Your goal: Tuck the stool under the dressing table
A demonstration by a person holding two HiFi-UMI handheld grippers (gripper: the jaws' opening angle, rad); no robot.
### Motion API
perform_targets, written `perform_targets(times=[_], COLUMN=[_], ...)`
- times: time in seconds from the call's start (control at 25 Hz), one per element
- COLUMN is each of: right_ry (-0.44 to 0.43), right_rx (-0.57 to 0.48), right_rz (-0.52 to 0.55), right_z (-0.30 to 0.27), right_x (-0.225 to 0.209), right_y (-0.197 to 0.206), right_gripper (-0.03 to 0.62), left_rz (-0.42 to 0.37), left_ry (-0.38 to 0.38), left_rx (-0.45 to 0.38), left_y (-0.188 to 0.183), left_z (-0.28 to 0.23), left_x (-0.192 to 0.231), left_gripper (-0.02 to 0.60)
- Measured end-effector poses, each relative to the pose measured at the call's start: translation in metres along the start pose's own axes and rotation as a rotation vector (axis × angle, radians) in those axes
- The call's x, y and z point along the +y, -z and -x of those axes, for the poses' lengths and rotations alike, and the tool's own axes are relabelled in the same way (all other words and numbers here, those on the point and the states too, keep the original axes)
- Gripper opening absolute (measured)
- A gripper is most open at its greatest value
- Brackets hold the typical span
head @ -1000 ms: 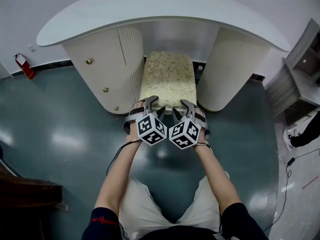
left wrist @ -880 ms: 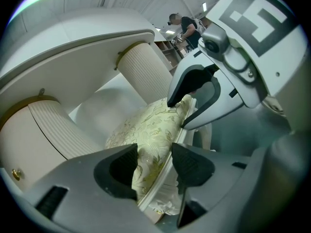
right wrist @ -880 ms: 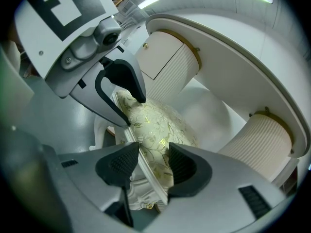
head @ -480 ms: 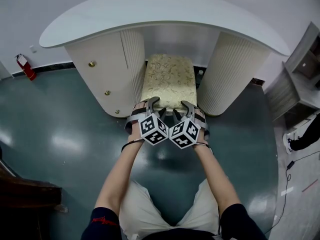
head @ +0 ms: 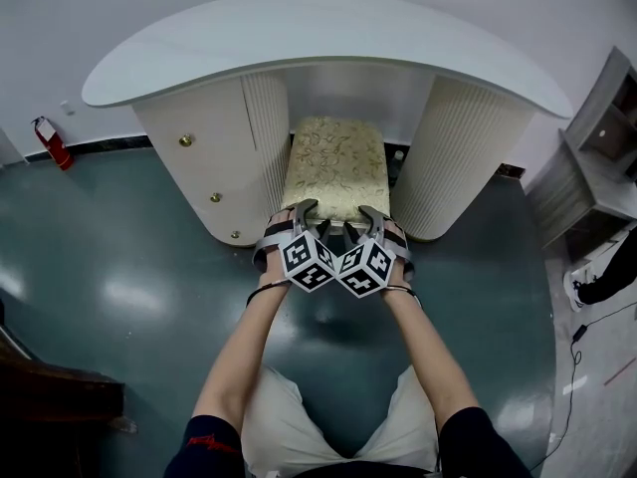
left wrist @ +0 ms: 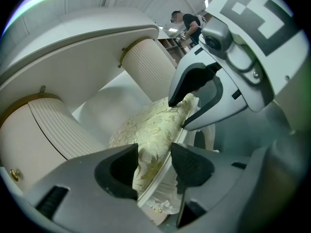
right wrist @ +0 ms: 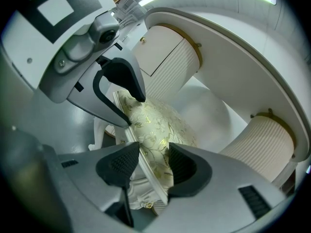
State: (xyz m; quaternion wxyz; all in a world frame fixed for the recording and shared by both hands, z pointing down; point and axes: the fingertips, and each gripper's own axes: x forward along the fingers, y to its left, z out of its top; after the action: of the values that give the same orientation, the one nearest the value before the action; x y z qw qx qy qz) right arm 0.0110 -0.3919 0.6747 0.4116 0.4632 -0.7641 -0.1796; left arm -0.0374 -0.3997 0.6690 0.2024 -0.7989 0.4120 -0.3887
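Last-shove stage, I'd say: left gripper (left wrist: pixel 154 154) (just tightened a bit) and right gripper (right wrist: pixel 153 152) both clamp the stool (head: pixel 336 162) by its near edge, mostly under the table (head: pixel 299 38) already, so it probably needs one straight push.

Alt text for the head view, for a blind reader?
The left gripper and right gripper clamp the near edge of a gold-patterned stool, which sits partly between the ribbed pedestals of a white dressing table.
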Motion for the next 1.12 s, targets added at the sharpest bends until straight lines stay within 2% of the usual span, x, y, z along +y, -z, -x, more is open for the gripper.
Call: perform_targets(times=[0.68,1.12], right_ry=[-0.003,-0.039], right_rx=[-0.006,-0.035], right_rz=[-0.016,-0.066], right_z=[-0.008,-0.007], right_x=[-0.004,-0.005], right_y=[0.000,0.000], right_gripper=[0.196,0.193], left_rz=[0.035,0.133], left_ry=[-0.011,-0.048], left_rx=[0.004,-0.014], left_y=[0.002,0.004], left_z=[-0.008,0.005], left_x=[0.005,0.006], left_gripper=[0.224,0.193])
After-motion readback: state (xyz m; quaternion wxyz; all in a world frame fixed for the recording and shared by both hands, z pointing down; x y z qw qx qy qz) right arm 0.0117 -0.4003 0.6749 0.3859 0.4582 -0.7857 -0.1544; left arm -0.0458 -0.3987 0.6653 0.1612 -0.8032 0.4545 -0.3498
